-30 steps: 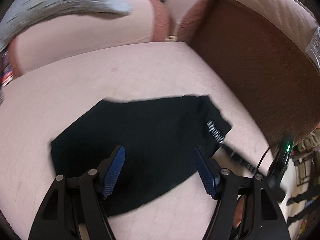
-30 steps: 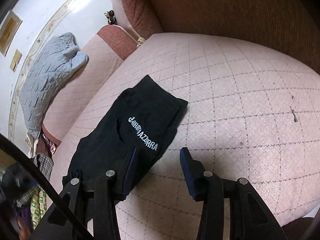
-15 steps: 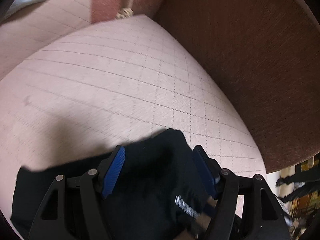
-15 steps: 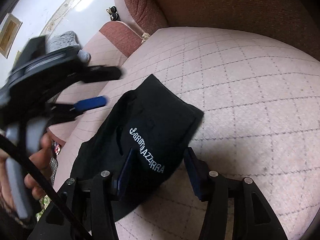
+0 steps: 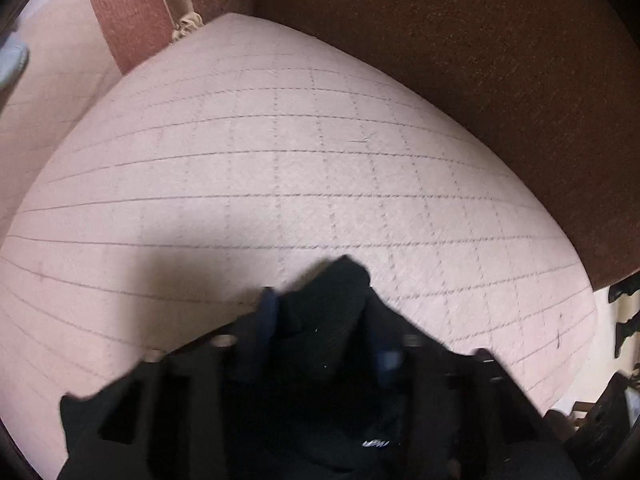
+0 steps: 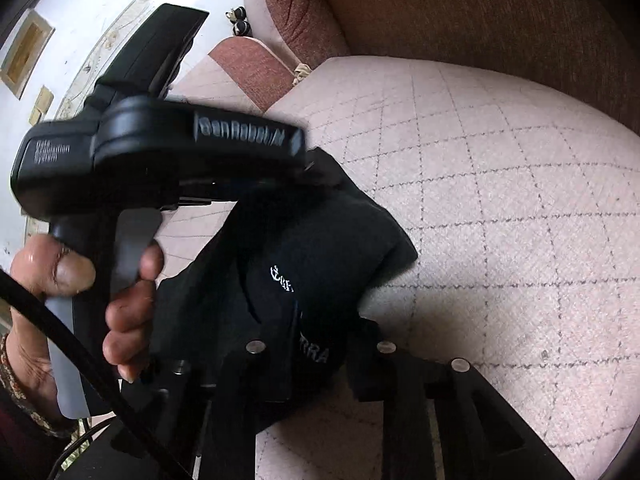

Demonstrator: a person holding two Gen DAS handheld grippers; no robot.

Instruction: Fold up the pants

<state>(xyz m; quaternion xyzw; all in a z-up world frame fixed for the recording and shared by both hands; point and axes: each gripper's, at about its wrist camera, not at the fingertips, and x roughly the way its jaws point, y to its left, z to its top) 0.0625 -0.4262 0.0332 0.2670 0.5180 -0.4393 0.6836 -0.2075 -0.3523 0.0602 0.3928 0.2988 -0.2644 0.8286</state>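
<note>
On the pink quilted seat cushion (image 5: pixel 280 152) of a sofa, black pants (image 6: pixel 320 256) lie bunched near the front edge, a fold of them raised off the fabric. White lettering on the cloth shows in the right wrist view, partly hidden by a crease. From the left wrist view, the left gripper (image 5: pixel 324 332) is blurred, yet its two blue-padded fingers (image 5: pixel 267 312) stand close on either side of a hump of the black cloth, which fills the gap between them; they appear clamped on it. The right wrist view shows that same gripper from the side, its black body printed with a maker's name, and the person's left hand (image 6: pixel 100 292) wrapped around its grey handle. The right gripper (image 6: pixel 320 340) has the pants between its dark fingers, the cloth draped over the left one and the right one just beside the fabric's edge; whether they have closed on it or only straddle it I cannot tell. Behind the cushion rises the brown sofa back (image 5: pixel 500 60)
</note>
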